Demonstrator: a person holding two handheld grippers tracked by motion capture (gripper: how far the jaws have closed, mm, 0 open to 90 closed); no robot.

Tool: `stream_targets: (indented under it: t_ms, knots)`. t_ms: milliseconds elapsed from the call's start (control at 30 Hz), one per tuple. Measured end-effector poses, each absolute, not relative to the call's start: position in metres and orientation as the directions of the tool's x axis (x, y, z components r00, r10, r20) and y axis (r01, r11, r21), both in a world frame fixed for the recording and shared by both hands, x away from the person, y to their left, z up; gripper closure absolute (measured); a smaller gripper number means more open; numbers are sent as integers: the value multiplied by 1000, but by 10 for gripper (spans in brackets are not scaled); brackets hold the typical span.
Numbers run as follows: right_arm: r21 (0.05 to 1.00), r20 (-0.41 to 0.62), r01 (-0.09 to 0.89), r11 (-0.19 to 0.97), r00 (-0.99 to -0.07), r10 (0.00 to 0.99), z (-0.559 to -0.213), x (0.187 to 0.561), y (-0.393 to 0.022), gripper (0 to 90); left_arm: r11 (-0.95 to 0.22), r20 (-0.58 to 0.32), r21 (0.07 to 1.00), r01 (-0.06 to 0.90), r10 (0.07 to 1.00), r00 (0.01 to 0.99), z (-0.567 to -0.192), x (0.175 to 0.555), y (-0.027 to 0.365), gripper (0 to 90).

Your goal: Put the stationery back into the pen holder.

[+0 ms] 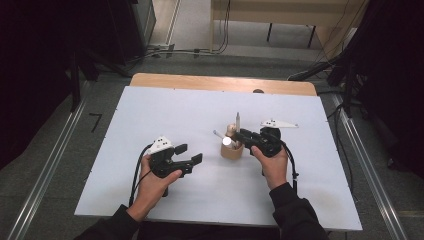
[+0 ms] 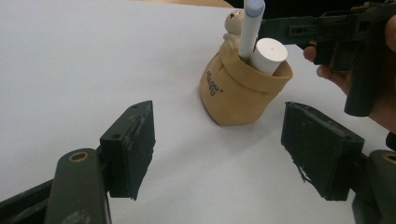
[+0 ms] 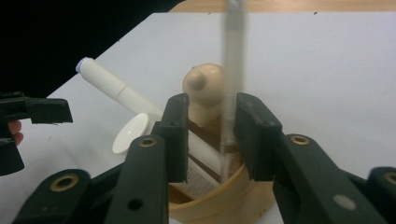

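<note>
We see a small tan holder [image 1: 232,149] standing just right of the centre of the white tabletop [image 1: 165,110], well away from every edge, with bare white sheet open all round it, widest toward nine o'clock and twelve o'clock. It holds a white marker [image 3: 112,87] leaning toward ten o'clock, a thin grey pen [image 1: 237,121] standing upright, a short white cylinder [image 2: 269,54] and a round-headed wooden figure [image 3: 204,84]. Our right hand-held gripper [image 1: 239,136] reaches in from three o'clock over the holder's rim; in the right gripper view its jaws stand partly apart on either side of the figure and the pen, which runs just inside the right jaw, and we cannot tell whether anything is actually pinched. Our left hand-held gripper [image 1: 189,153] sits at about eight o'clock from the holder, apart from it, jaws spread wide with only bare sheet between them. A wooden strip of the tabletop shows along the far edge. Beyond, we see grey floor [image 1: 107,100], metal rails at both sides, dark curtains and cables.
</note>
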State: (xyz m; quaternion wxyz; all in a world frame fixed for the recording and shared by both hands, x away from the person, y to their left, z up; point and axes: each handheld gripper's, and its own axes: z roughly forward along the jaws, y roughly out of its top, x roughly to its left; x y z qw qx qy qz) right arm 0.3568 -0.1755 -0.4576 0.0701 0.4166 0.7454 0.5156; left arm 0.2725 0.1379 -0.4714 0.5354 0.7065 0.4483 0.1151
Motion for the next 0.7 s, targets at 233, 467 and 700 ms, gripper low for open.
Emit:
stream_targets:
  t_ms: [233, 467, 700]
  knots:
    - [830, 325, 549, 100, -622, 713, -455, 357, -180, 522, -25, -316, 860, 510, 759, 570, -471, 273, 138, 263]
    - [839, 317, 537, 88, -613, 724, -452, 354, -183, 434, -23, -315, 860, 510, 762, 566, -472, 273, 139, 261]
    - [843, 304, 530, 92, -610, 731, -448, 351, -187, 302, -19, -316, 859, 511, 766, 559, -471, 274, 141, 255]
